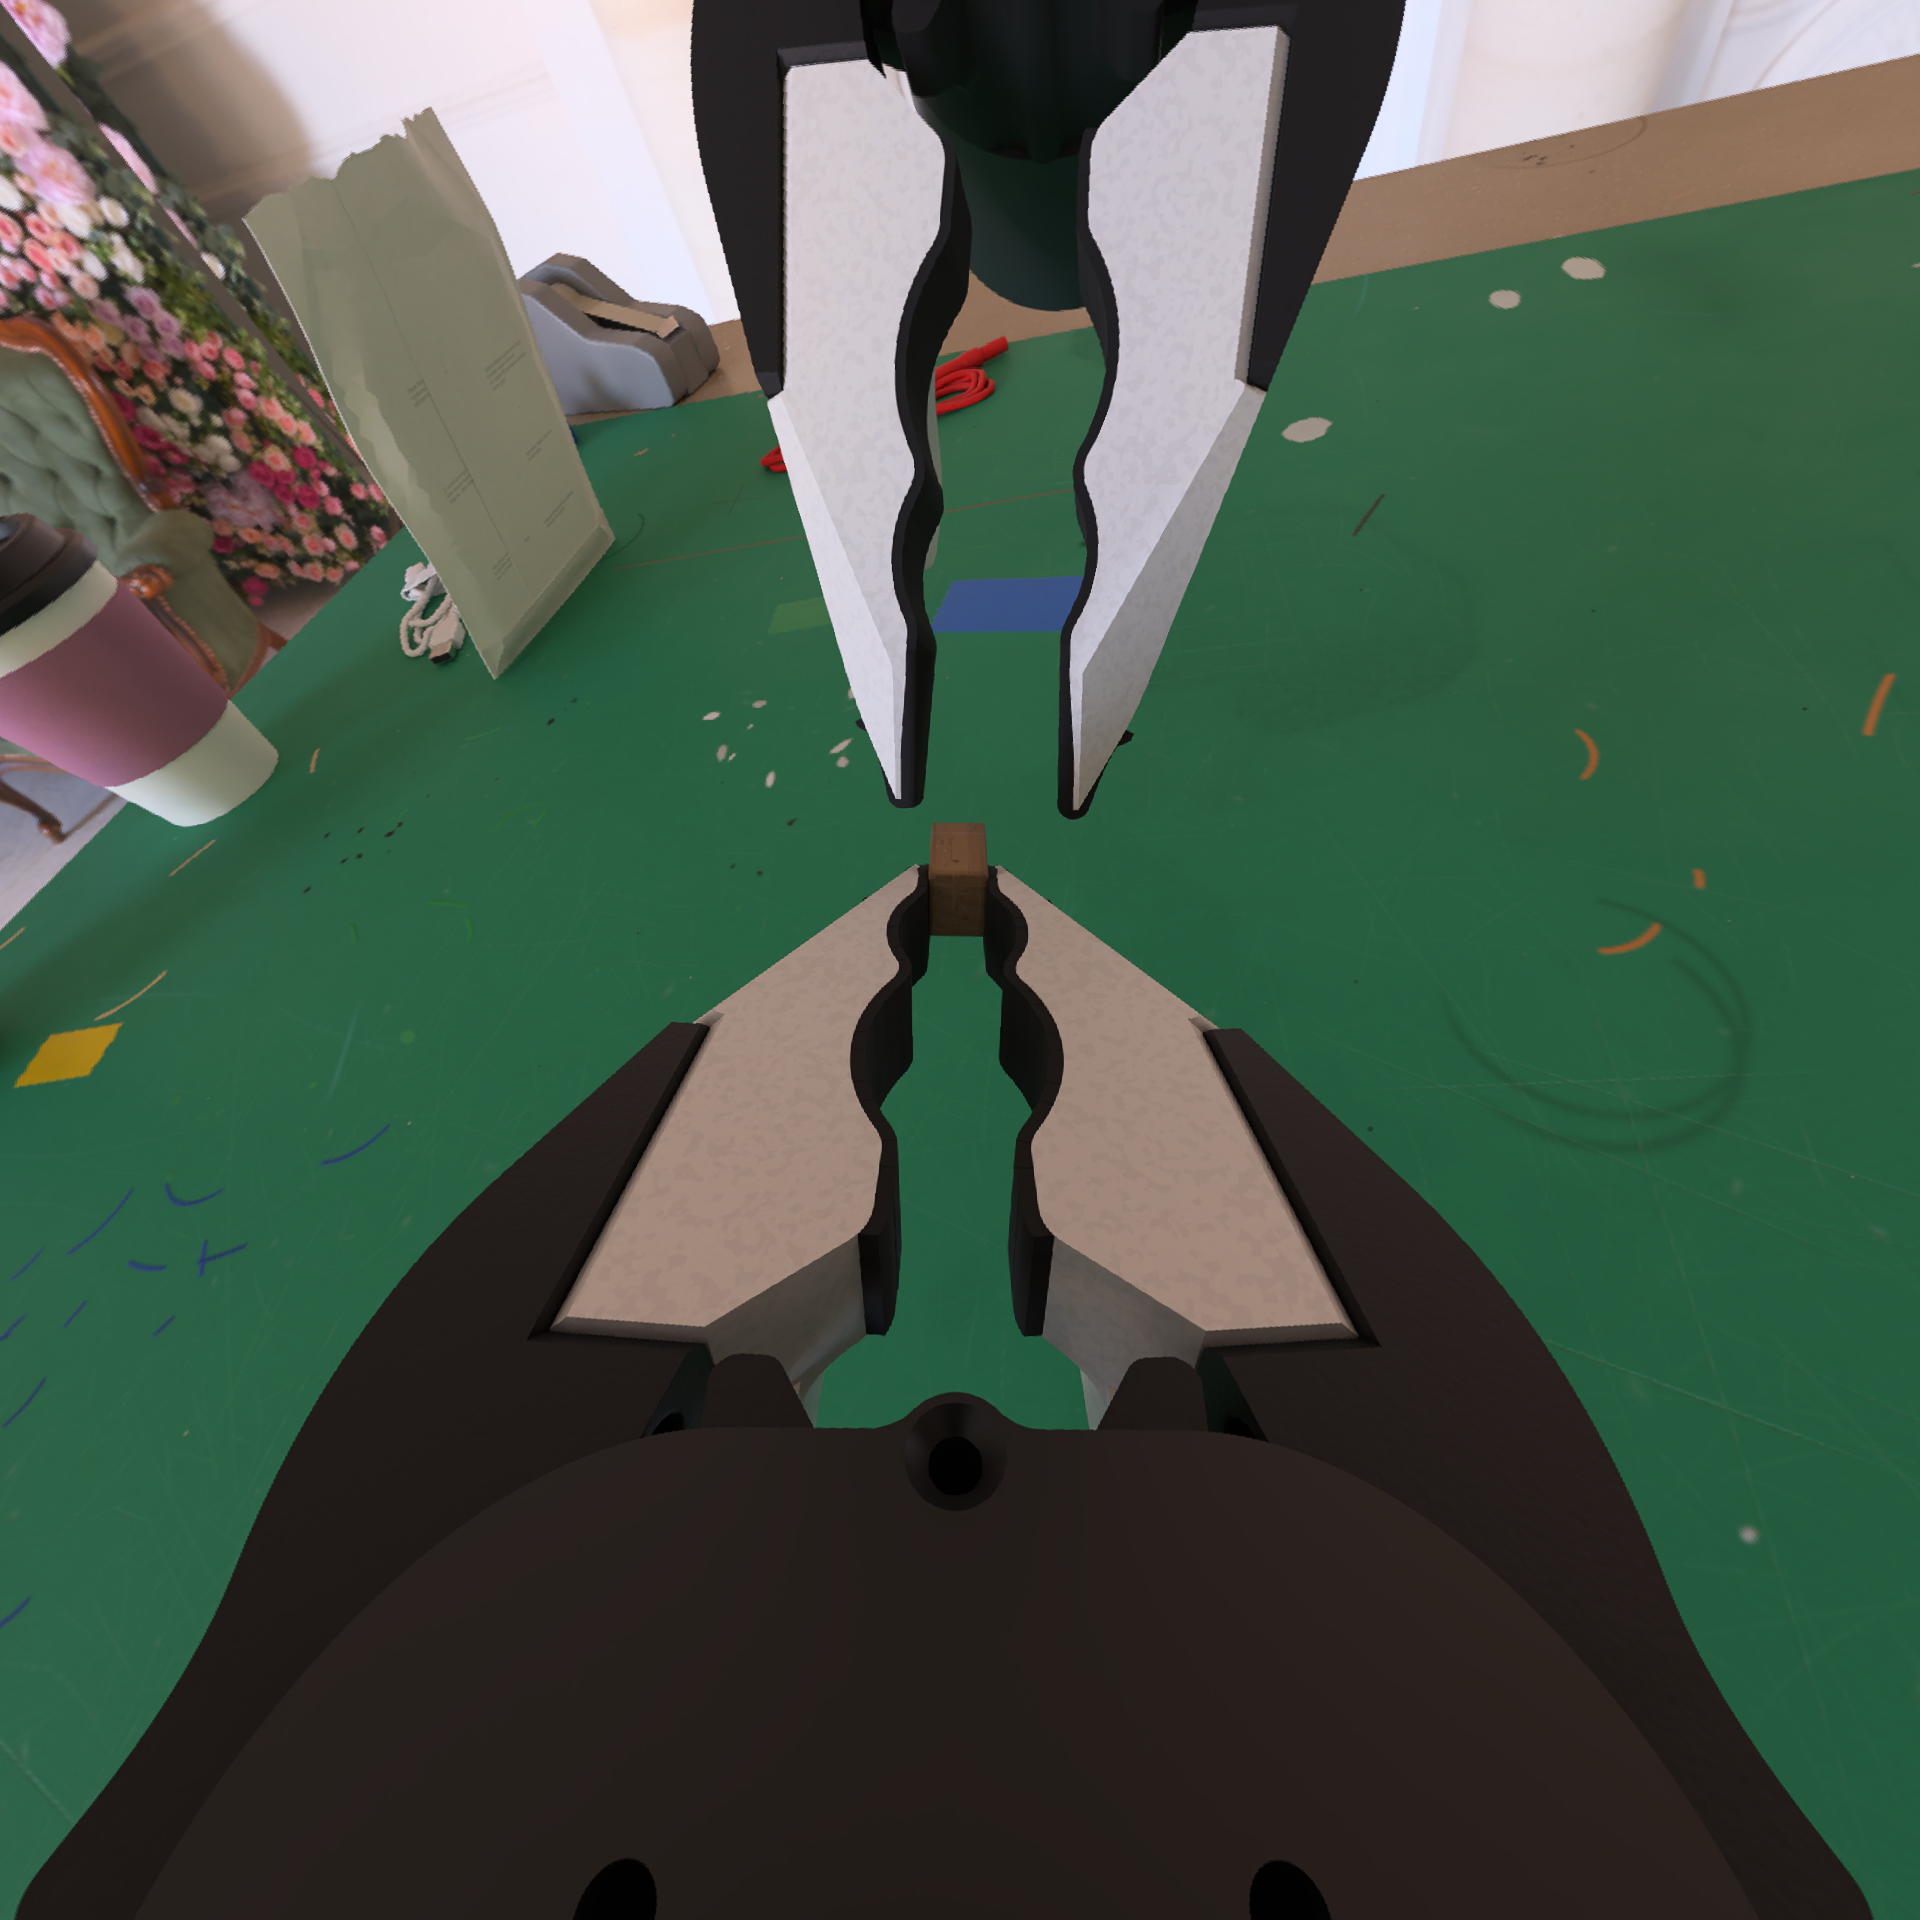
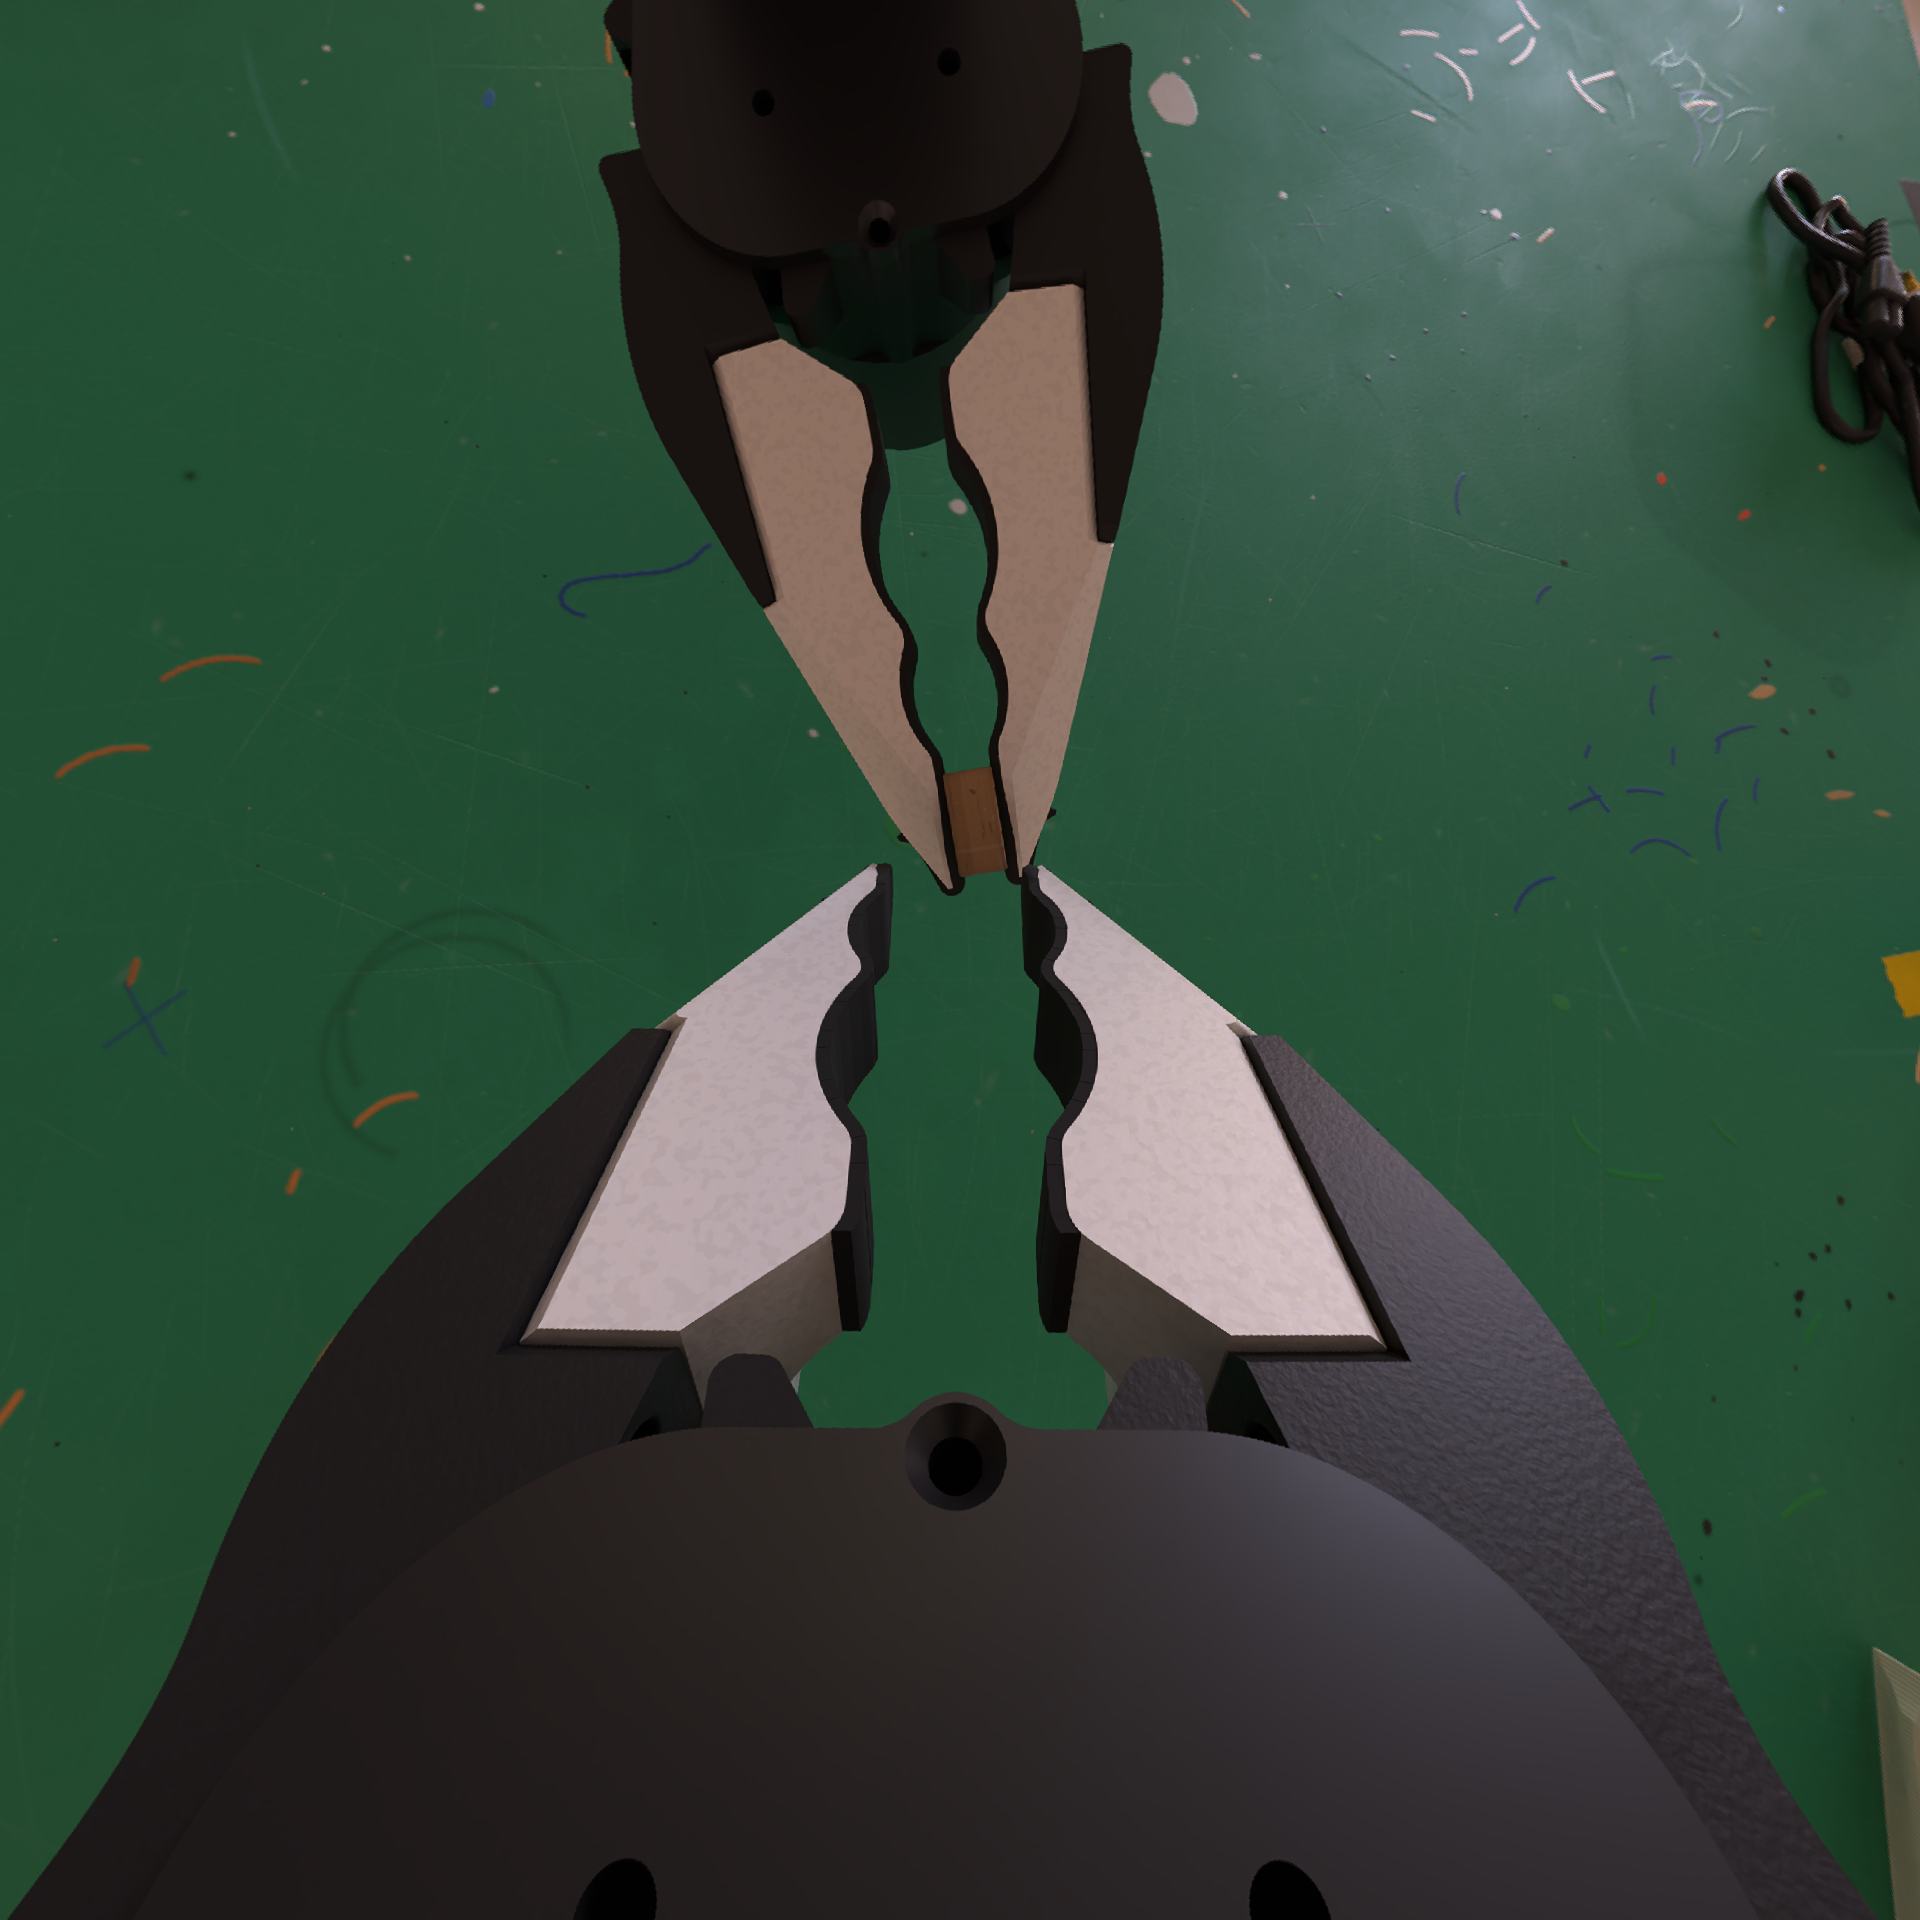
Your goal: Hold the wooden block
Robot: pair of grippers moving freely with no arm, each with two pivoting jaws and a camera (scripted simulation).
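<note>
Wooden block (image 1: 958,881) pinched at my left gripper (image 1: 958,883) jaws' tips; right gripper (image 2: 956,873) jaws apart, facing, empty. Looks small, light, rigid; grip flat sides.

A green mat (image 1: 1455,1039) (scuffed, with orange and blue pen marks) covers the table. At its left edge stand a pale paper bag (image 1: 436,405) and a cup (image 1: 114,686) with a mauve sleeve. A white cable (image 1: 424,618) lies beside the bag, a red cord (image 1: 961,384) farther back, and a black cable (image 2: 1849,312) elsewhere.
</note>
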